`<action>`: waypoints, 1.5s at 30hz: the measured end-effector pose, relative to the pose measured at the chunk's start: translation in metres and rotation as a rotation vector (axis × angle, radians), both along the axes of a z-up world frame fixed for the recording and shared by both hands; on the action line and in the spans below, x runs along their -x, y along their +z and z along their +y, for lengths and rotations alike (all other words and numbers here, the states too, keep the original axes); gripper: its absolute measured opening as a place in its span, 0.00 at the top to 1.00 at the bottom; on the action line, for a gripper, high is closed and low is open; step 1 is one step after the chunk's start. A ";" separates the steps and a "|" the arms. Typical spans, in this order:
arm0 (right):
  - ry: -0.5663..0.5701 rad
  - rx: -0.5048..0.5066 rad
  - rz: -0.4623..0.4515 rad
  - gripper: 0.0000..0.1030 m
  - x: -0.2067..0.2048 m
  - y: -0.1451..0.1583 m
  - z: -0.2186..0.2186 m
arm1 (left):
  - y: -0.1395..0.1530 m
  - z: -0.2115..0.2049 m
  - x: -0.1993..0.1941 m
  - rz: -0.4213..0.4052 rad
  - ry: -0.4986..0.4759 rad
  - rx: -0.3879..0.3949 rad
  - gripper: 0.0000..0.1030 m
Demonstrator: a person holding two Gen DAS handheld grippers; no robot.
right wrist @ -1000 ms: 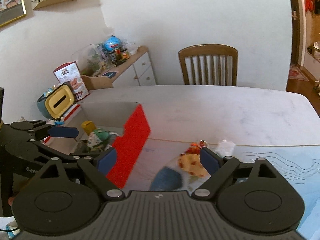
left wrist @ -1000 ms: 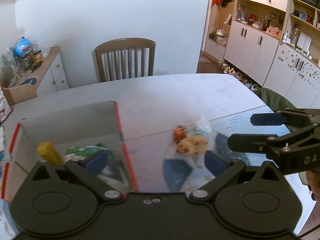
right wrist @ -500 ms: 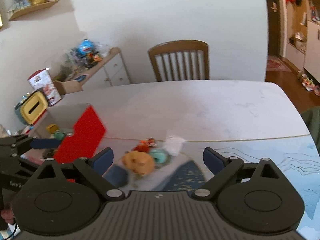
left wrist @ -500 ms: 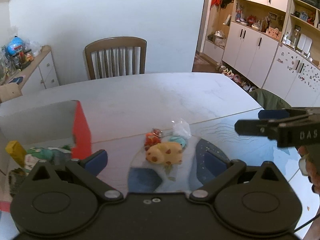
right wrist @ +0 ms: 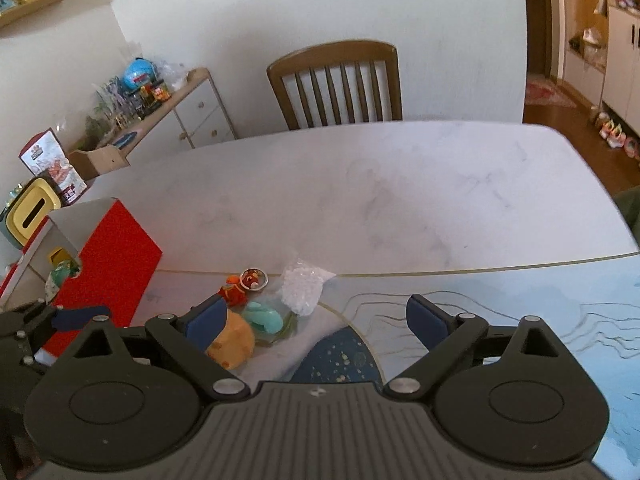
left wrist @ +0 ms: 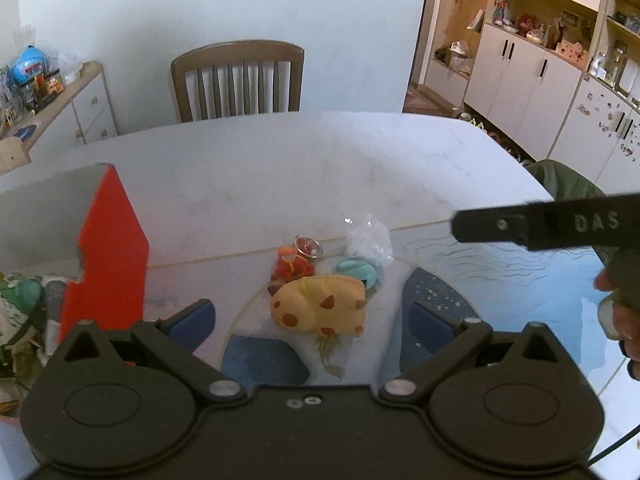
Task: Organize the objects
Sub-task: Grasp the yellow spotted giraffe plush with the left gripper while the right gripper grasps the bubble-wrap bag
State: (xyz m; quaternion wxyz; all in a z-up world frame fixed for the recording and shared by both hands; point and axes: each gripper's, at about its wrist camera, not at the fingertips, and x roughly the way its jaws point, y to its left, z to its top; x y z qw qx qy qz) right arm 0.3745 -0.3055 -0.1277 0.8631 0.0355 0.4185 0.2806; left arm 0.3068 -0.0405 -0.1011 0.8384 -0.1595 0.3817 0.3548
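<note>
A yellow plush toy (left wrist: 318, 310) with brown spots lies on the table (left wrist: 280, 168) beside a red box (left wrist: 106, 248), just ahead of the left gripper (left wrist: 310, 318), both grippers' 2 fingers spread wide and empty.

We see both grippers held level, side by side. L gripper (left wrist: 310, 318): fingers (left wrist: 192, 318) spread wide, nothing between. R gripper (right wrist: 316, 320): fingers (right wrist: 426, 320) likewise spread, empty. R hand (left wrist: 618, 308) visible at grip, far right edge.

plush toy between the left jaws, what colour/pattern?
Yellow-orange plush with reddish-brown spots; clearest in the left wrist view.
</note>
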 end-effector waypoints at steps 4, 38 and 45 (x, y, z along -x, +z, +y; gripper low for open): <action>-0.006 -0.004 0.036 0.06 -0.019 -0.013 0.018 | -0.012 0.009 -0.008 0.023 0.009 0.012 0.00; -0.054 0.027 0.175 0.60 -0.060 -0.071 0.069 | -0.050 0.023 -0.024 0.032 -0.020 0.058 0.29; -0.063 0.031 0.156 0.68 -0.055 -0.067 0.069 | -0.047 0.025 -0.024 0.032 -0.013 0.068 0.32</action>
